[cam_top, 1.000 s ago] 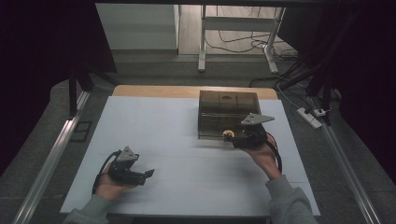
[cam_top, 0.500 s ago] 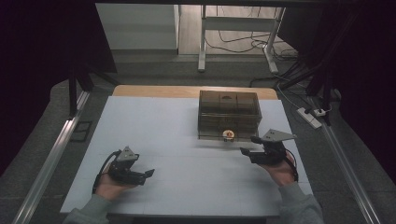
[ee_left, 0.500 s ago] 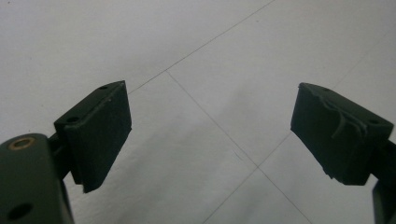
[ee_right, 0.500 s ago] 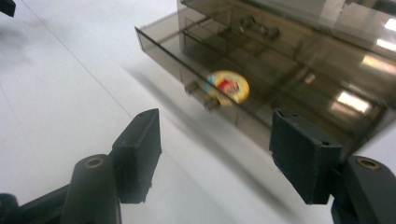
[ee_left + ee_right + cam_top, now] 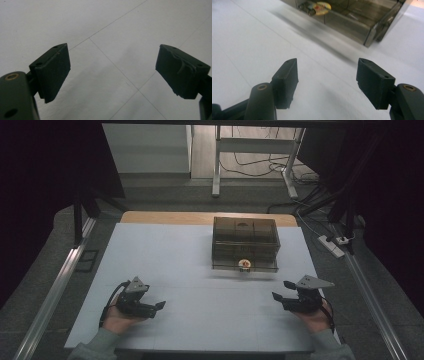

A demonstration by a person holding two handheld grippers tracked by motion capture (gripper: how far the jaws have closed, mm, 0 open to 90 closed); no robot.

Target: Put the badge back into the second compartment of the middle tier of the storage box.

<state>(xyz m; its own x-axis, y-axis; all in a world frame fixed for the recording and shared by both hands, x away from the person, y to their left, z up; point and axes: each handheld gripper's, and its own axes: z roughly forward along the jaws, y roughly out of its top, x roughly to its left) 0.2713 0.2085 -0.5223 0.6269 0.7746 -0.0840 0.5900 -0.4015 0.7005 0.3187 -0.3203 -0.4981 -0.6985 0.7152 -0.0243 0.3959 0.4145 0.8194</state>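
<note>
Looking down from the high view, a person holds a pair of black two-jaw tongs in each hand over a pale grey-white table top (image 5: 200, 270). The left tongs (image 5: 159, 305) sit near the table's front edge, jaws parted and holding nothing. The right tongs (image 5: 278, 296) sit level with them, well apart on the other side, jaws likewise parted and empty. Beyond the right tongs and a little to their left stands a smoky translucent plastic drawer box (image 5: 245, 237), its lowest drawer pulled out toward the person. A small round orange-and-white object (image 5: 244, 264) lies in that open drawer, well clear of both tongs.

From the left gripper view, the left tongs (image 5: 112, 72) hang over bare table surface (image 5: 105, 30), the two black pads (image 5: 53, 70) spread wide with only thin seam lines crossing the white sheet between them.

From the right gripper view, the right tongs (image 5: 327, 80) point across the table toward the drawer box (image 5: 362, 22), which lies ahead of the jaws and apart from them. Its open drawer faces the tongs, and the small round object (image 5: 322, 6) rests inside it, ahead and slightly left of the jaws. The pads (image 5: 285, 81) stand released, nothing between them.
</note>
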